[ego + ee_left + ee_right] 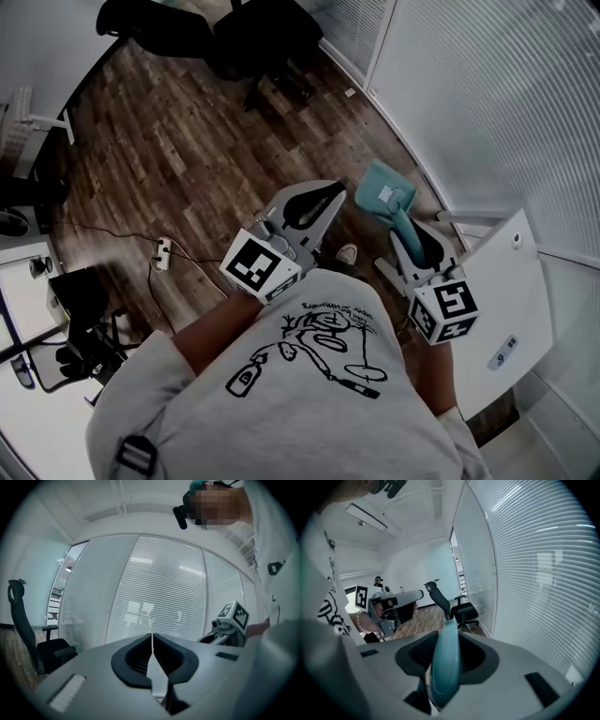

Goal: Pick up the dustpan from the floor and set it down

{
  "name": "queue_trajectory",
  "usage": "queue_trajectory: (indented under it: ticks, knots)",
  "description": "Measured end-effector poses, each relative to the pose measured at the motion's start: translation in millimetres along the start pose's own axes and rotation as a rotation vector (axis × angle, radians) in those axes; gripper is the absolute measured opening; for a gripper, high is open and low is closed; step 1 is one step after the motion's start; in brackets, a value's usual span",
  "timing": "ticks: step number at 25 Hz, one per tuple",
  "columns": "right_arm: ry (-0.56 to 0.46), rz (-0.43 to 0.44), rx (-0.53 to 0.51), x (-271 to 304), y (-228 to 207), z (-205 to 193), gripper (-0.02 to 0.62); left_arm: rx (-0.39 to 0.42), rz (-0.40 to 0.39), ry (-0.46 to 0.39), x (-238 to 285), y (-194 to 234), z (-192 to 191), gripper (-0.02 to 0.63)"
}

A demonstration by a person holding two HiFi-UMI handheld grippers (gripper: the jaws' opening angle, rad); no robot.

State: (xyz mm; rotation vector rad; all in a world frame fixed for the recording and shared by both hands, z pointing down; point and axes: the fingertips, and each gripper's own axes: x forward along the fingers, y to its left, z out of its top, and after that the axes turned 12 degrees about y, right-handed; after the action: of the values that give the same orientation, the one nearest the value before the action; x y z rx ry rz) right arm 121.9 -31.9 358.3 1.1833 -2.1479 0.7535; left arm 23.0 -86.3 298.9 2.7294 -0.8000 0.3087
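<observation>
Holding the dustpan (384, 195) clear of the floor (187, 159)
Lower it level and let go only once it rests flat. Your right tool (410, 234) clamps its teal handle, the pan jutting beyond the jaws, right, near the blinds (487, 94). Your left tool (314, 202) is closed, empty.

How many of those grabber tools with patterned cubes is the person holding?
2. The left gripper, shut and empty, is over the wood floor; the right gripper, beside it, holds the teal dustpan.

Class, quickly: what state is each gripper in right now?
Left gripper: closed, empty.
Right gripper: closed on the dustpan handle.
</observation>
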Motion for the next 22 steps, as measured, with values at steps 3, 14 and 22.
queue_trajectory:
  ticks: [3,14,22]
  knots:
    - [-0.016,-0.005,-0.006,-5,1,7,0.123,0.002,0.000,-0.005,1,0,2,0.006]
    - [-0.021,-0.001,0.003,-3,-4,6,0.123,-0.002,0.001,-0.003,4,-1,3,0.006]
    - [0.008,0.027,0.019,18,-1,-8,0.123,-0.013,0.013,0.009,-1,4,-3,0.006]
